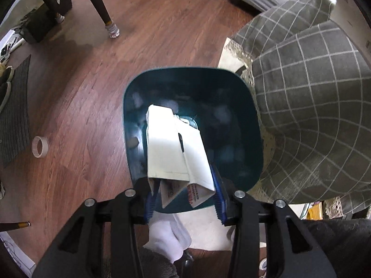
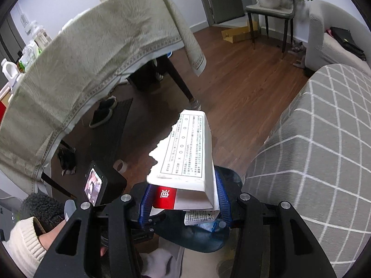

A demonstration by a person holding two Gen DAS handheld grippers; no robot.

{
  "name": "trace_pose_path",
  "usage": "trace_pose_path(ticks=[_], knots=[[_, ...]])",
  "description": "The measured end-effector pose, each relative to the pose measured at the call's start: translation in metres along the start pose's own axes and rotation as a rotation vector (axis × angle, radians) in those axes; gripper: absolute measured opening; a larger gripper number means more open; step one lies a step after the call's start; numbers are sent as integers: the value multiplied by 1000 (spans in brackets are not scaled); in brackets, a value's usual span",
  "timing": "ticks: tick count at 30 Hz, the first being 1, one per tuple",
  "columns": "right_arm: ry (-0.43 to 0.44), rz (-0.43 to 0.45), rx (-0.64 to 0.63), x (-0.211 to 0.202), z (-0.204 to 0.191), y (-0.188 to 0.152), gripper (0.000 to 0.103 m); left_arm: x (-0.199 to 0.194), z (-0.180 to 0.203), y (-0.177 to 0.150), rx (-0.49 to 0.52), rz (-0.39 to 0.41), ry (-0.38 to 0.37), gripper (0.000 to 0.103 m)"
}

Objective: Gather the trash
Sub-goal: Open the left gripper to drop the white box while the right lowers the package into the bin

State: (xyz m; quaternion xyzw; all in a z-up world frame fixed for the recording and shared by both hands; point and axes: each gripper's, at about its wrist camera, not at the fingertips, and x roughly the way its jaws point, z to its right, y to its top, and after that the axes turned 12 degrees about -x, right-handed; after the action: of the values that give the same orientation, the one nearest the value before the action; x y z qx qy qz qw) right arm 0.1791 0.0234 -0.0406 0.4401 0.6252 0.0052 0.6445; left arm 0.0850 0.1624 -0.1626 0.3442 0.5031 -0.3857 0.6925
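Observation:
Pointing steeply down, my left gripper (image 1: pixel 183 178) hangs over the open dark teal bin (image 1: pixel 132 162) on the wood floor. Its blue pads (image 1: pixel 218 194) press on a torn white carton piece (image 1: pixel 171 148) that reaches into the bin's mouth; some pale scraps lie inside. My right gripper (image 2: pixel 183 180) is shut on another torn white carton (image 2: pixel 187 153), which has a printed table and a red panel. That carton is held above the bin (image 2: pixel 201 241), whose rim shows under the fingers. The left gripper's camera unit (image 2: pixel 95 183) sits just left of the right one.
A couch with a grey checked cover (image 1: pixel 313 115) (image 2: pixel 324 150) stands right of the bin. A roll of tape (image 1: pixel 39 146) (image 2: pixel 120 165) lies on the floor to the left, near a dark mat (image 1: pixel 14 115). A cloth-covered table (image 2: pixel 92 46) and its leg (image 1: pixel 102 7) stand beyond.

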Motion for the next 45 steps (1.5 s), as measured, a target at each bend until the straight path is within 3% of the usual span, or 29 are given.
trace_pose_path(ticks=[3,10,18,20,25,28,33,38,44,45], knots=[[0,-36,-7,12,-5,-2,49,7,2,-1,30,-16,15,53],[-4,-96,-29,36,-13,-6,49,-2,-4,-1,25,13,-1,51],[6,-159,-21,59,-12,-24,48,-49,-14,7,-45,174,-60,41],[2,-178,-31,63,-14,-28,48,-71,-13,9,-46,234,-107,41],[6,-204,-41,70,-16,-35,48,-120,-4,11,21,377,-113,34],[13,-216,-53,75,-19,-38,49,-143,-2,10,32,427,-180,32],[25,-231,-62,80,-23,-40,49,-173,6,5,88,539,-140,28],[20,-274,-69,95,-22,-48,49,-189,19,-5,128,619,-113,28],[-7,-329,-89,117,-20,-61,52,-204,30,-7,138,657,-172,28],[-23,-342,-103,121,-20,-65,56,-204,33,-9,143,661,-174,28]])
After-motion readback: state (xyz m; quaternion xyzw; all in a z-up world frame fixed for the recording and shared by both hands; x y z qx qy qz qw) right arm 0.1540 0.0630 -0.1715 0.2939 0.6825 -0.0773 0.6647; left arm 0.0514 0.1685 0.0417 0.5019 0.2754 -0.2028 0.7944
